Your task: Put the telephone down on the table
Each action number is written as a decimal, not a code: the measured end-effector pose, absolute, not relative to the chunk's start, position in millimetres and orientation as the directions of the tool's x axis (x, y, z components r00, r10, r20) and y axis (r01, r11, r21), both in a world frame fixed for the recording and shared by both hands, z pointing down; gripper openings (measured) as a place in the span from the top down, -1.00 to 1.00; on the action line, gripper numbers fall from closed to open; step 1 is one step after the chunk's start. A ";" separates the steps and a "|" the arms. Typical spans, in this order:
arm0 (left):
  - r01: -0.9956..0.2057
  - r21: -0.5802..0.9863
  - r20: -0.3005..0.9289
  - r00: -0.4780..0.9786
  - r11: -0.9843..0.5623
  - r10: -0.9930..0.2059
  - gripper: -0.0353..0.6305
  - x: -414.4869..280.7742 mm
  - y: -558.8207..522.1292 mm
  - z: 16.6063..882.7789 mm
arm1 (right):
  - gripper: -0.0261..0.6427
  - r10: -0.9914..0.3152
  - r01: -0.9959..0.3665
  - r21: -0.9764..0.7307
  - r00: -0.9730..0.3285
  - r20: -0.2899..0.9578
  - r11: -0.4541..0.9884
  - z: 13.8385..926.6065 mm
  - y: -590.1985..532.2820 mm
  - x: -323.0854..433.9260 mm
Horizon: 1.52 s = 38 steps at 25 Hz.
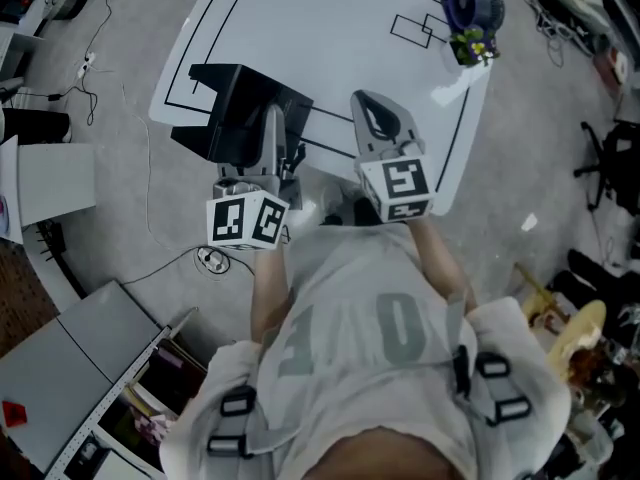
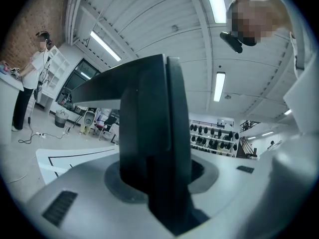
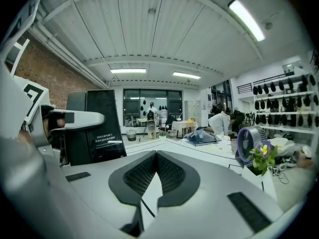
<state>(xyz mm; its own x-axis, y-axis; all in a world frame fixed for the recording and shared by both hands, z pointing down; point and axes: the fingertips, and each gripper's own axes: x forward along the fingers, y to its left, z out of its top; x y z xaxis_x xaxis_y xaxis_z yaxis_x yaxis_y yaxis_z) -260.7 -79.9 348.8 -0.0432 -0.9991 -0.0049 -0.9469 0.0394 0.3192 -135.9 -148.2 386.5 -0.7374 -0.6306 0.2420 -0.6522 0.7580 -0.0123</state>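
Observation:
The telephone point(image 1: 235, 108) is a black flat slab, held over the left part of the white table point(image 1: 330, 28). My left gripper point(image 1: 275, 123) is shut on its near edge. In the left gripper view the slab point(image 2: 149, 123) stands edge-on between the jaws and fills the middle. In the right gripper view it point(image 3: 97, 126) stands upright at the left, with white print on its face. Whether its lower edge touches the table I cannot tell. My right gripper point(image 1: 372, 103) hovers just right of it over the table; its pads point(image 3: 172, 171) meet at the tips with nothing between them.
A purple fan point(image 1: 472, 3) and a small pot of flowers point(image 1: 472, 46) stand at the table's far right corner. Black lines mark the tabletop. Cables lie on the floor at left, and shelves point(image 1: 110, 368) stand near my left side. A person point(image 2: 27, 83) stands far off.

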 end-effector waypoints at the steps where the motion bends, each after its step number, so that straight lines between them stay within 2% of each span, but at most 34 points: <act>1: -0.948 0.316 -0.004 -0.043 0.040 -0.999 0.41 -260.5 -80.0 348.6 | 0.90 -0.624 -0.646 -0.015 -0.743 0.241 0.763 385.8 -148.4 -136.5; 9: -0.939 0.340 -0.023 -0.057 0.046 -0.998 0.41 -255.2 -100.9 340.0 | 0.90 -0.616 -0.639 -0.034 -0.753 0.229 0.768 382.9 -172.8 -132.9; 14: -0.938 0.345 -0.054 -0.009 -0.011 -0.998 0.41 -248.9 -113.3 323.8 | 0.90 -0.625 -0.647 -0.038 -0.749 0.221 0.762 379.5 -180.1 -128.8; 23: -0.870 0.414 -0.030 0.283 -0.270 -0.959 0.41 -227.9 -158.7 325.1 | 0.90 -0.663 -0.685 -0.040 -0.717 0.217 0.728 375.7 -189.5 -118.0; 30: -0.726 0.477 0.042 0.582 -0.495 -0.812 0.41 -207.5 -189.3 355.4 | 0.90 -0.691 -0.723 -0.045 -0.676 0.258 0.690 389.0 -188.3 -100.9; 38: -0.601 0.510 0.156 0.768 -0.615 -0.621 0.41 -175.9 -228.0 405.0 | 0.90 -0.722 -0.773 -0.052 -0.612 0.323 0.632 408.7 -198.0 -73.7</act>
